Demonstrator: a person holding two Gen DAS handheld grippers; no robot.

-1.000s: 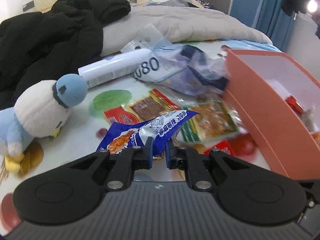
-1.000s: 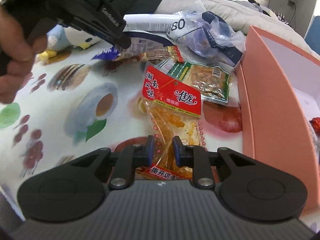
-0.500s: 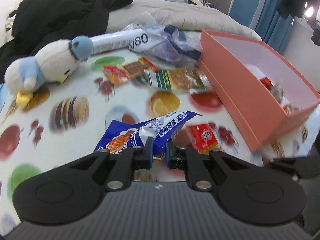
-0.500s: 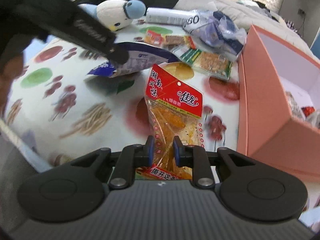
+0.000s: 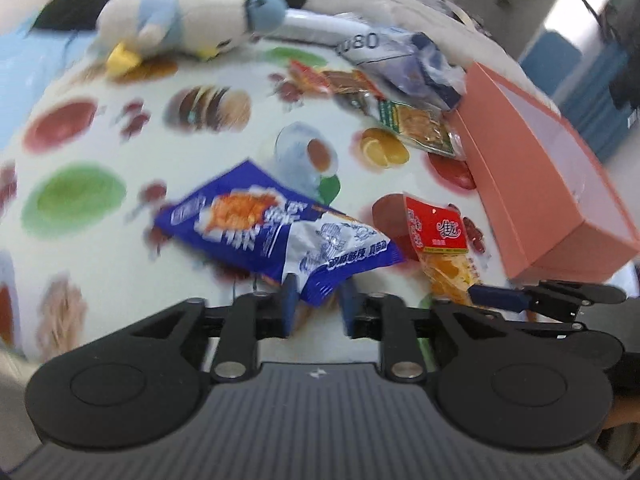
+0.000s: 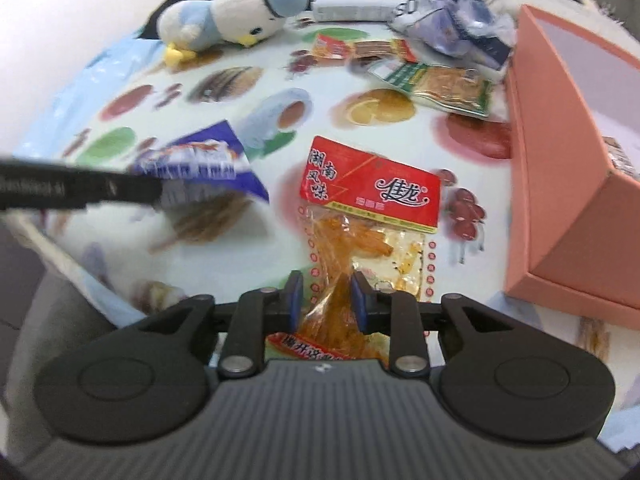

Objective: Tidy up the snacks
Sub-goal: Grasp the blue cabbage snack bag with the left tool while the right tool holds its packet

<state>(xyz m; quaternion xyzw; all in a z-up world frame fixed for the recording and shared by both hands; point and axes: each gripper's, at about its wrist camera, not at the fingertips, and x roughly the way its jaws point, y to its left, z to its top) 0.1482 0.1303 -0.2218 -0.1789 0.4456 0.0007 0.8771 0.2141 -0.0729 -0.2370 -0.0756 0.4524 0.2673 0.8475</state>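
Both grippers' jaws just opened, pads off packs. Left gripper (image 5: 316, 306) let go of blue pack (image 5: 272, 232); right gripper (image 6: 326, 300) let go of red pack (image 6: 368, 216). Both best lifted straight up. Pink box (image 6: 560, 184) sits at 2 o'clock.

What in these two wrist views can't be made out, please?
- Pink box contents: right wrist view, cut off by the frame edge; left wrist view, hidden by its wall.
- Blue snack packet lettering: motion blur, both views.
- Red-topped snack packet lower label: hidden behind the right gripper body.
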